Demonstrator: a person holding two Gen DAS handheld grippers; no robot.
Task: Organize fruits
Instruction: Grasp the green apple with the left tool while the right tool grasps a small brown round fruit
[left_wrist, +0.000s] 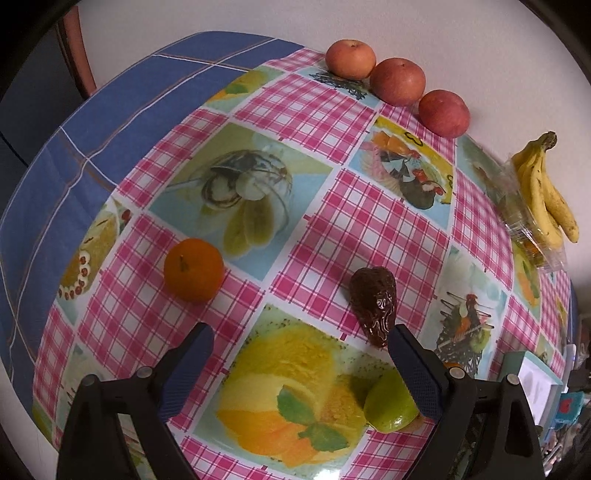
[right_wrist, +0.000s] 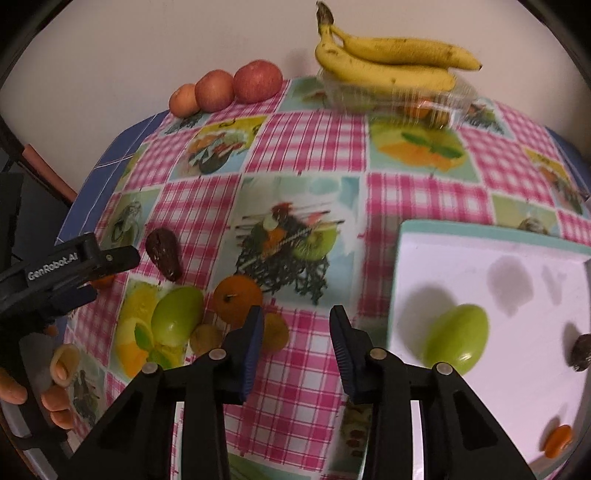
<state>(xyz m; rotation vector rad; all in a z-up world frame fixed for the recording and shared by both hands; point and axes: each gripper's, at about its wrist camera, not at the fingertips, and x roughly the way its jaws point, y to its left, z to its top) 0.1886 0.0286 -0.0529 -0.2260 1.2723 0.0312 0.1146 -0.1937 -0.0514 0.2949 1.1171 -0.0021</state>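
My left gripper (left_wrist: 301, 338) is open and empty above the tablecloth. A dark brown date (left_wrist: 375, 304) lies just beyond its right finger, a green fruit (left_wrist: 389, 404) sits behind that finger, and a mandarin (left_wrist: 194, 271) lies ahead to the left. My right gripper (right_wrist: 297, 319) is open and empty. Left of it lie a mandarin (right_wrist: 238, 297), a green fruit (right_wrist: 177, 314), two small yellow-orange fruits (right_wrist: 275, 332) and the date (right_wrist: 164, 253). A white tray (right_wrist: 413, 266) on the right holds a green fruit (right_wrist: 456, 341), a dark fruit (right_wrist: 581, 352) and a small orange fruit (right_wrist: 559, 439).
Three apples (left_wrist: 397, 81) line the wall at the back; they also show in the right wrist view (right_wrist: 256, 81). Bananas (right_wrist: 391, 61) rest on a clear plastic box (right_wrist: 436, 101). The left gripper's body (right_wrist: 70, 266) and the hand show at left. Blue cloth (left_wrist: 92, 140) covers the table's left edge.
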